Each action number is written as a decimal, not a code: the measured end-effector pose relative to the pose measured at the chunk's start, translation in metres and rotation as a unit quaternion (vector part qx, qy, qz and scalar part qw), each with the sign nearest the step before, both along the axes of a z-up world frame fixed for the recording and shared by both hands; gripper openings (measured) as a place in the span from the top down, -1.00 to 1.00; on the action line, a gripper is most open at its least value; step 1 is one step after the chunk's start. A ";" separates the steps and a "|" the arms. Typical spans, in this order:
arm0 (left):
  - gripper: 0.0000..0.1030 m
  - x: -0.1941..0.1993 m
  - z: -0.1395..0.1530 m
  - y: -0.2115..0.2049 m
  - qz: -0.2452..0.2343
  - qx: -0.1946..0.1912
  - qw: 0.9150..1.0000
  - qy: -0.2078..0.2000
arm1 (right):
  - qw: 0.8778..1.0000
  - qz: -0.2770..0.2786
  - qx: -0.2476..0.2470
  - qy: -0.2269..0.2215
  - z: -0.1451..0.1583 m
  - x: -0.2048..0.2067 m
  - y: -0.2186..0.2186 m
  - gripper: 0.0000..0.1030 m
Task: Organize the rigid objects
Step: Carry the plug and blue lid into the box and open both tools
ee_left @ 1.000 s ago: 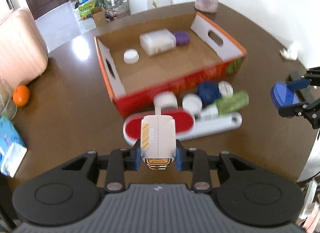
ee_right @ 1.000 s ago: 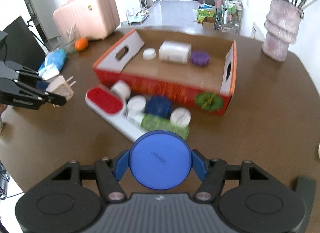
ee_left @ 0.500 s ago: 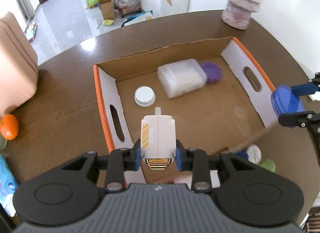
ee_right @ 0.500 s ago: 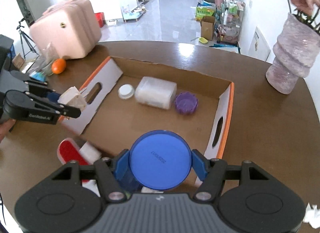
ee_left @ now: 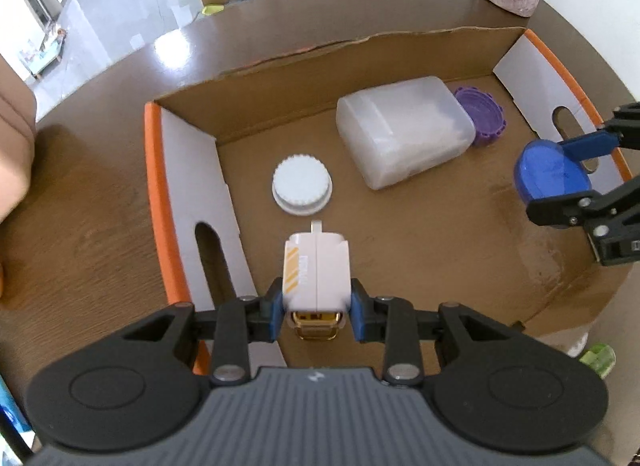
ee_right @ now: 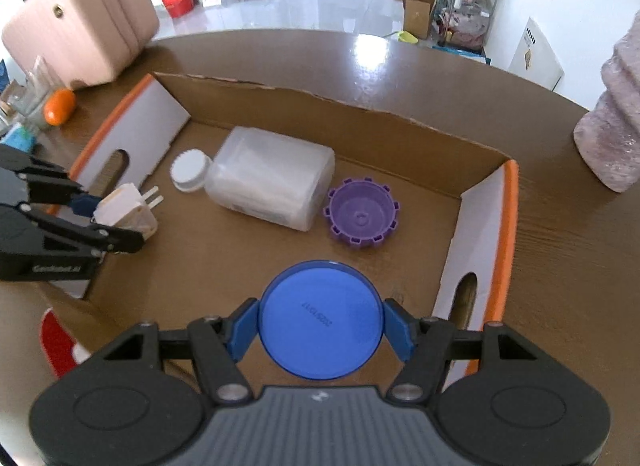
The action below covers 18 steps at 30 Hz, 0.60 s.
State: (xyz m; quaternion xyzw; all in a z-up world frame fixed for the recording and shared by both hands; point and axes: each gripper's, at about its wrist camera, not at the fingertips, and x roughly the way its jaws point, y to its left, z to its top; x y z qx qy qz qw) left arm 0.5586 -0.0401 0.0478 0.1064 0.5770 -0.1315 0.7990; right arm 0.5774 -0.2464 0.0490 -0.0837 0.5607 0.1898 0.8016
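Note:
My left gripper is shut on a white plug adapter and holds it above the left part of the open cardboard box. My right gripper is shut on a round blue lid above the box's right part. Inside the box lie a white cap, a translucent white container and a purple cap. The adapter also shows in the right wrist view, and the blue lid in the left wrist view.
A pink vase stands on the brown table right of the box. An orange and a pink suitcase are at the far left. A red and white item lies in front of the box.
Both grippers moved forward over the box and lower, each still holding its object. The items in front of the box dropped out of sight.

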 end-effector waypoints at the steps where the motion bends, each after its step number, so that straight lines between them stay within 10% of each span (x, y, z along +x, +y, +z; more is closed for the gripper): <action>1: 0.37 0.002 0.000 0.000 0.000 -0.005 1.000 0.003 | 1.000 0.000 -0.005 0.000 -0.003 0.002 0.002 -0.27; 18: -0.01 -0.008 0.034 0.011 0.031 0.000 1.000 -0.005 | 1.000 -0.006 -0.029 -0.008 0.006 -0.007 0.012 -0.30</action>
